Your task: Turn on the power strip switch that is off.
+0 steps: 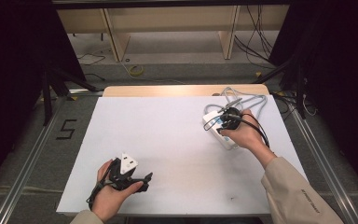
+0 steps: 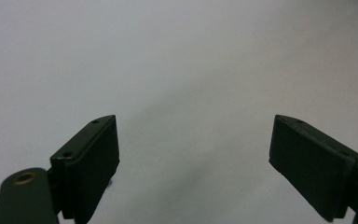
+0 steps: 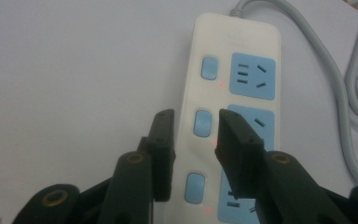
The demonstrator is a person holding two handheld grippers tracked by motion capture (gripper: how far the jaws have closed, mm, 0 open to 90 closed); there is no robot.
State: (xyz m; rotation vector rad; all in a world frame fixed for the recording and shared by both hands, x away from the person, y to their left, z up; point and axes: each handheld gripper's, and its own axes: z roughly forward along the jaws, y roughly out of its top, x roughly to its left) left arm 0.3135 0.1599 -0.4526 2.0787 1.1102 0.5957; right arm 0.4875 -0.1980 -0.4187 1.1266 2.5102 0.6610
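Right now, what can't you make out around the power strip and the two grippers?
- Power strip: its near end is cut off by the bottom edge and hidden behind the right gripper in the right gripper view.
- Whether the pads touch the strip: cannot tell.
- Strip's cable: its plug end is too small to trace in the high view.
- Left gripper: open over bare white tabletop; its body is cut off by the bottom edge.

power strip (image 3: 235, 93): we see its near end cut off by the bottom edge.
cord (image 3: 324, 60): we lose it at the right edge.
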